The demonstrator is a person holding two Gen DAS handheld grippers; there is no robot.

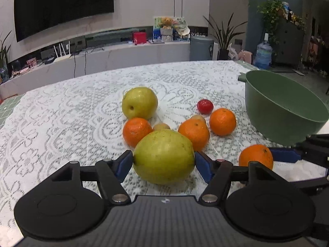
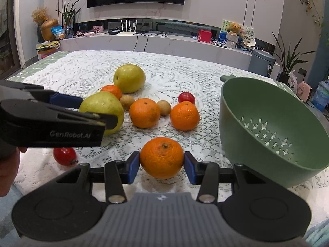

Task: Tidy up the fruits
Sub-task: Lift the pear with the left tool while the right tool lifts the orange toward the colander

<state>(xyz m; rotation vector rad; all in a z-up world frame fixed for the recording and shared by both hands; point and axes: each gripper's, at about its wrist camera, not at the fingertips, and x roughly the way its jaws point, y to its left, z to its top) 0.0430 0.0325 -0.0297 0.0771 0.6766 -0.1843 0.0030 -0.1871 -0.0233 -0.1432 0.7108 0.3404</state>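
A white lace cloth with floral openwork covered the worktop, green squared tiles showing at its edge. The round plastic colander was sage green with cross-shaped holes. Pears were yellow-green, mandarins bright orange, tomatoes glossy red. Each black tool carried blue pads.

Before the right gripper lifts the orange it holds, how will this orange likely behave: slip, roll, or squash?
The orange looks round and firm, so it would probably roll if released onto the tablecloth. The right gripper touches it only at two side points, so it may turn between the pads. Its dimpled peel likely gives fair grip; a gentle squeeze should not squash it.
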